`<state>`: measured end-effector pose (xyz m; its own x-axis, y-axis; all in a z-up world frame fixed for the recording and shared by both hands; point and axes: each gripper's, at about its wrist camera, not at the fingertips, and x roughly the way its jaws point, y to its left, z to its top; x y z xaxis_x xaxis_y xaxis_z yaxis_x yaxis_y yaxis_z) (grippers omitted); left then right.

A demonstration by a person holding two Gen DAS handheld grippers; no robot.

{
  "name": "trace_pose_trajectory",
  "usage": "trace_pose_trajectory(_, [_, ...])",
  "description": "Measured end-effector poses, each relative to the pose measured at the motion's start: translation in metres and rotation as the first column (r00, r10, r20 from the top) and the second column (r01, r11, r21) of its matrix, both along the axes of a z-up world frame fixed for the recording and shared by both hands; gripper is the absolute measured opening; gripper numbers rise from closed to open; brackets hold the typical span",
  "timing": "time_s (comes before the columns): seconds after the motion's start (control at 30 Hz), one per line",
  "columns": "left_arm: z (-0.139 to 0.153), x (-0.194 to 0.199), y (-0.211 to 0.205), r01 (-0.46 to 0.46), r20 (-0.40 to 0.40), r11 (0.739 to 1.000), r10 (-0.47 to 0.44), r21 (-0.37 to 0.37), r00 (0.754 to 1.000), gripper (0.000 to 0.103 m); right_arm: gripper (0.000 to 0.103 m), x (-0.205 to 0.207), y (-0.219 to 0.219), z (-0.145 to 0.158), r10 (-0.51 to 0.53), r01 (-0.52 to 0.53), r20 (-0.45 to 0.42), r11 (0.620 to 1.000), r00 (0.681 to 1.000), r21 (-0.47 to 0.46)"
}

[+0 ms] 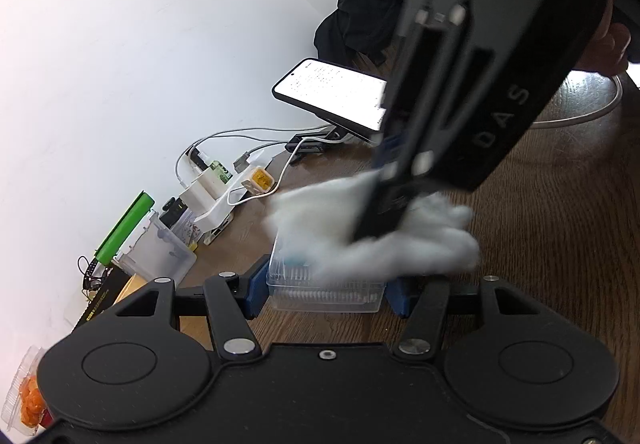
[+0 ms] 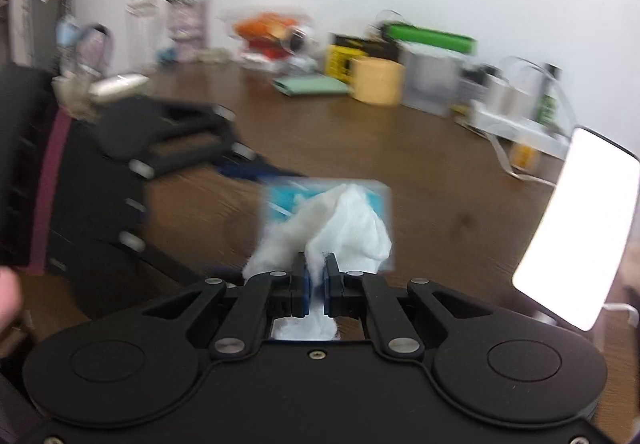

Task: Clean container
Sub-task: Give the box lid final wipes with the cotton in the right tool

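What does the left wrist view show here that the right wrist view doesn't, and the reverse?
Only the left wrist view shows the left gripper with its jaws clamped on the sides of the clear container, plus black fabric behind the phone.

Only the right wrist view shows the right gripper pinching the white cloth, a flower vase and a yellow roll.

Both show the cloth over the container, the phone and the wooden table.
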<state>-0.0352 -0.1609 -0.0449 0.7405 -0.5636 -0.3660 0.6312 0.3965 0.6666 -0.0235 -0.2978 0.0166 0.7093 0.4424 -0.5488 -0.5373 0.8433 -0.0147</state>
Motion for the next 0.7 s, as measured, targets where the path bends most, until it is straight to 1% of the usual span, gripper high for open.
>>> trace_pose_trajectory(0.07, [0.000, 0.001, 0.000, 0.001, 0.001, 1.000, -0.001, 0.000, 1.000, 0.057, 0.006, 0.004, 0.005, 0.006, 0.000, -0.001, 0.050, 1.000, 0.999, 0.020])
trace_pose_trajectory(0.17, [0.000, 0.002, 0.000, 0.000, -0.001, 1.000, 0.000, 0.000, 1.000, 0.057, 0.006, 0.017, 0.003, 0.006, -0.080, 0.082, 0.097, 0.996, 0.992, -0.018])
trace_pose_trajectory(0.23, [0.000, 0.001, 0.000, 0.000, -0.001, 1.000, 0.000, 0.000, 1.000, 0.057, 0.006, 0.021, -0.003, 0.000, -0.136, 0.143, 0.102, 0.987, 0.985, -0.072])
trace_pose_trajectory(0.3, [0.000, 0.000, 0.000, 0.000, -0.001, 1.000, 0.000, 0.000, 1.000, 0.057, 0.006, 0.017, -0.011, -0.004, -0.162, 0.169, 0.079, 0.981, 0.984, -0.096])
trace_pose_trajectory(0.4, [0.000, 0.000, 0.000, 0.000, -0.001, 1.000, 0.000, 0.000, 1.000, 0.057, 0.006, 0.006, -0.016, -0.011, -0.141, 0.144, 0.037, 0.985, 0.989, -0.093])
trace_pose_trajectory(0.5, [0.000, 0.001, 0.000, 0.000, -0.001, 1.000, 0.000, 0.000, 1.000, 0.057, 0.006, -0.003, -0.011, -0.011, -0.076, 0.076, 0.005, 0.996, 0.997, -0.044])
trace_pose_trajectory(0.6, [0.000, 0.002, 0.000, 0.000, -0.001, 1.000, 0.000, 0.000, 1.000, 0.057, 0.006, -0.004, 0.004, -0.001, -0.008, 0.008, 0.035, 1.000, 0.999, -0.004])
trace_pose_trajectory(0.7, [0.000, 0.003, 0.000, -0.002, -0.003, 1.000, 0.002, 0.000, 1.000, 0.057, 0.006, 0.009, 0.007, 0.007, -0.012, 0.013, 0.072, 1.000, 0.997, -0.013])
